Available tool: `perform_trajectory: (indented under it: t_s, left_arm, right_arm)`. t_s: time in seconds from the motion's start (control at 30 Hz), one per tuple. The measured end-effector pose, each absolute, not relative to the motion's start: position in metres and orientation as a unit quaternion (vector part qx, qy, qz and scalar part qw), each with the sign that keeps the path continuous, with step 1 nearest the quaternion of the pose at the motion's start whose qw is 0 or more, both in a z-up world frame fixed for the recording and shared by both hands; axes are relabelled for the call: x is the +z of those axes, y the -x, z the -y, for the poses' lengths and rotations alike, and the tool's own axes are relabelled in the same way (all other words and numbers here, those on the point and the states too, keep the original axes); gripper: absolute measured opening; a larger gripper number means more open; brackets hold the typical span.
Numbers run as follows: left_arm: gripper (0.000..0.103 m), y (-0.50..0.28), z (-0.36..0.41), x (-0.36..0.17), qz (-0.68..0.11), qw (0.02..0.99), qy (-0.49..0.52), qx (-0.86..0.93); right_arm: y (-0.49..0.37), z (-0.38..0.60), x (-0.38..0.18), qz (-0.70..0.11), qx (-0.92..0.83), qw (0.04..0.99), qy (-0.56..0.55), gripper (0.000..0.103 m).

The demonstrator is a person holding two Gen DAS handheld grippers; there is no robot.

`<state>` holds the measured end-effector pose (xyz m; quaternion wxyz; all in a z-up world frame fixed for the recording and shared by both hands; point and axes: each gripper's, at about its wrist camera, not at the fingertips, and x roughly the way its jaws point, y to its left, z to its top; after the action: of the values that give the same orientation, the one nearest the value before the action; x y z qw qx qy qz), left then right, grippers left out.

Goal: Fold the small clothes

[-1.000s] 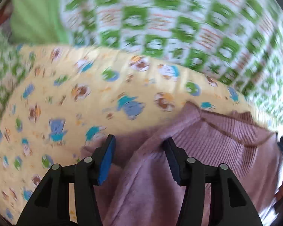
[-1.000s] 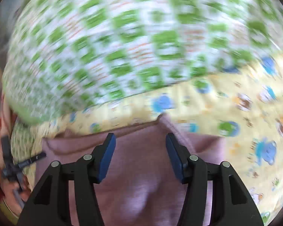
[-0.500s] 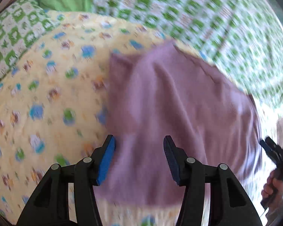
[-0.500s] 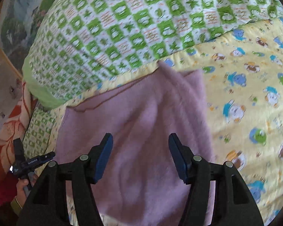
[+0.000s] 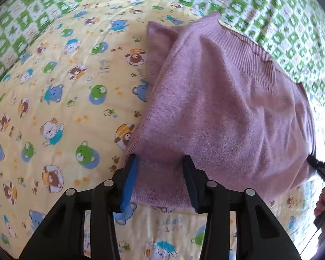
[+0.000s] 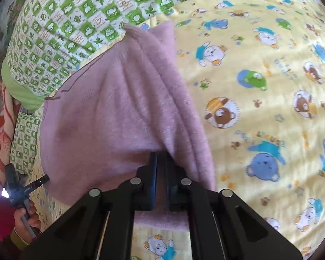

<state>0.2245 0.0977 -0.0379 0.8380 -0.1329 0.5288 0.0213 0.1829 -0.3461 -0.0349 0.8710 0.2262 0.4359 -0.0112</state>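
Lying on: the pink knit garment (image 5: 223, 112) rests folded on a yellow bear-print sheet (image 5: 60, 99), its ribbed far edge by the green checked quilt (image 5: 270, 15).
Left gripper (image 5: 160, 169): jaws have just been narrowing, straddling the garment's near hem; pads not yet pressing it.
Right gripper (image 6: 160, 162): clamped tight on the garment's near edge, cloth bunched between its pads.
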Motion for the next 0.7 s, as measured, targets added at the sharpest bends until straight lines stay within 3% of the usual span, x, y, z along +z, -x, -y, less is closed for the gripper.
perform_trajectory:
  t_s: [0.07,0.17,0.23,0.4,0.7]
  left_arm:
    - [0.044,-0.22,-0.102,-0.034,-0.528,0.837,0.145,0.028]
    - [0.055,-0.219,-0.102,-0.018,-0.517,0.843,0.143,0.043]
    - [0.055,-0.224,-0.101,-0.005,-0.503,0.852,0.145,0.032]
    - [0.058,-0.258,-0.072,0.008,-0.494,0.859,0.137,-0.007]
    - [0.06,-0.271,-0.035,-0.003,-0.508,0.852,0.126,-0.001]
  right_arm:
    - [-0.179,0.343,-0.03,-0.434,-0.024,0.873,-0.219,0.01]
    - [-0.173,0.336,-0.018,-0.426,-0.029,0.875,-0.229,0.013]
    - [-0.174,0.325,-0.006,-0.417,-0.021,0.882,-0.219,0.028]
    - [-0.189,0.28,0.017,-0.394,0.037,0.901,-0.177,0.046]
    - [-0.253,0.167,0.006,-0.421,0.191,0.878,-0.12,0.047]
